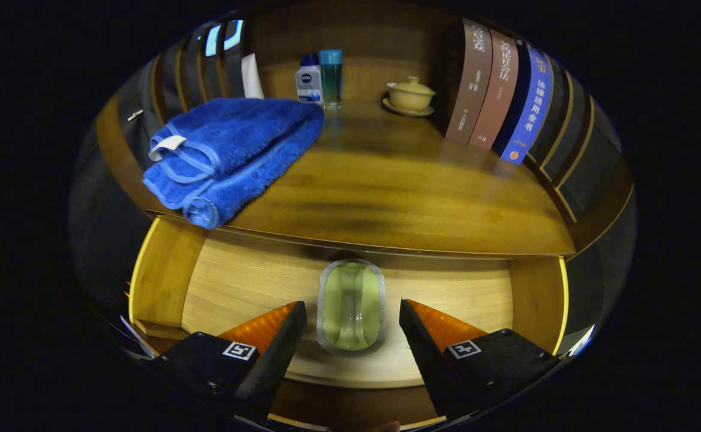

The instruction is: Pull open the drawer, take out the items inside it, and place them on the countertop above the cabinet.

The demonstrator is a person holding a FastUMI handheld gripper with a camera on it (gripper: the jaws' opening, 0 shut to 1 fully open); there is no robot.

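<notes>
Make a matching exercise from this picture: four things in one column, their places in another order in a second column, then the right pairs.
Things:
1. blue towel
2. green soap box
3. lidded cup
4. gripper

Places:
A. at the back of the countertop, beside the books
B. open, one finger on each side of the box, not touching it
C. on the floor of the open drawer
D. folded at the countertop's front corner, overhanging the drawer

Pairs: 1-D, 2-C, 3-A, 4-B
</notes>
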